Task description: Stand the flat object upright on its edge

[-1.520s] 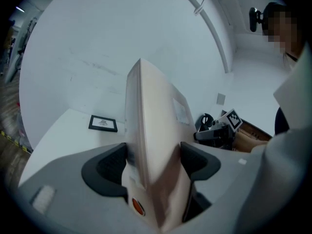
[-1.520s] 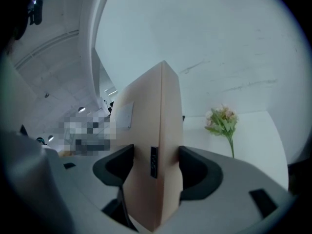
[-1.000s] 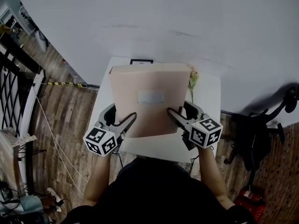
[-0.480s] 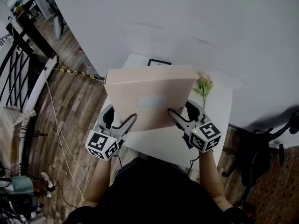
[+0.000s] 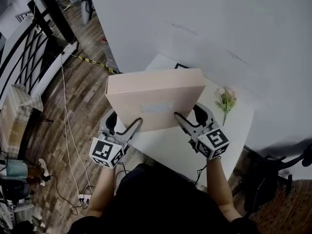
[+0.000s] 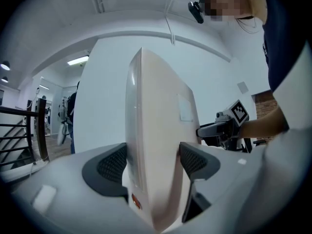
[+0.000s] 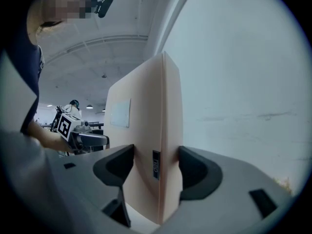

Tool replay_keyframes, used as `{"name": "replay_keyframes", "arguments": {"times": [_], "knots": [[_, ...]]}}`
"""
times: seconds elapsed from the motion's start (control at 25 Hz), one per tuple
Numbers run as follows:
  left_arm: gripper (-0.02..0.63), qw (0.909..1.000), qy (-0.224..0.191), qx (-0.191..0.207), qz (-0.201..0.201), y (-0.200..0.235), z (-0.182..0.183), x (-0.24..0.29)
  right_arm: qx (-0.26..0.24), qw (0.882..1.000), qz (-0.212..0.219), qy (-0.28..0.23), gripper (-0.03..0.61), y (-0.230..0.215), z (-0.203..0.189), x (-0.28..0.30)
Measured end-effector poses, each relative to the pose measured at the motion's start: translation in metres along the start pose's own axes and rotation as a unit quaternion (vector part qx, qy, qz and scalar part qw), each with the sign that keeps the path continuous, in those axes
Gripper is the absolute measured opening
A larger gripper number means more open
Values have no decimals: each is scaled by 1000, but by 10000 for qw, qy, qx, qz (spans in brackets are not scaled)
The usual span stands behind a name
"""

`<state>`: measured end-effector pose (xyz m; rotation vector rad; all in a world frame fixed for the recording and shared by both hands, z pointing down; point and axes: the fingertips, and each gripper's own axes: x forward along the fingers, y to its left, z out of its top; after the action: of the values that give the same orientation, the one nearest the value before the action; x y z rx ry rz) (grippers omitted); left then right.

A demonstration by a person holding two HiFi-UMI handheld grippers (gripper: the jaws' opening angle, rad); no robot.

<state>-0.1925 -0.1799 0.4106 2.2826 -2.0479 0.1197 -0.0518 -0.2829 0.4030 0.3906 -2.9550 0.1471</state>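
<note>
The left gripper (image 5: 132, 127) is clamped on the lower left part of the flat cardboard box (image 5: 155, 97). In the left gripper view both dark pads press the box's two broad faces, with its narrow side facing the camera.

The box is pale pinkish-tan and carries a pale label (image 5: 157, 108) on the face turned towards the person. It is already raised steeply, long edge down, over the near half of the white table (image 5: 178, 150). Its top edge leans slightly away. No view shows whether the bottom edge touches the tabletop.

The right gripper (image 5: 181, 121) grips the lower right part the same way, its jaws closed on either face beside a small dark sticker (image 7: 156, 164). Further right, a flower sprig (image 5: 225, 101) lies on the table, apart from the box.

The step in hand looks like the tipping-up itself, nearly done. The next move likely calls for seating the lower edge squarely on the table, bringing the box to true vertical, then easing both grips off together so the thin box does not topple.
</note>
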Motion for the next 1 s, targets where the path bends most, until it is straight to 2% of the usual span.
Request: {"name": "replay_keyframes", "arguments": {"times": [0.24, 0.56, 0.8, 1.0], "knots": [[353, 9992, 4, 24, 401, 18, -3, -15, -312, 9990, 318, -97, 296, 11, 6, 26], [350, 9968, 155, 233, 752, 43, -13, -18, -531, 9974, 479, -112, 296, 14, -1, 59], [348, 9935, 549, 409, 910, 60, -46, -11, -716, 9959, 457, 307, 293, 10, -31, 85], [347, 9913, 871, 190, 967, 73, -76, -3, -655, 9941, 475, 724, 291, 6, -64, 104]]}}
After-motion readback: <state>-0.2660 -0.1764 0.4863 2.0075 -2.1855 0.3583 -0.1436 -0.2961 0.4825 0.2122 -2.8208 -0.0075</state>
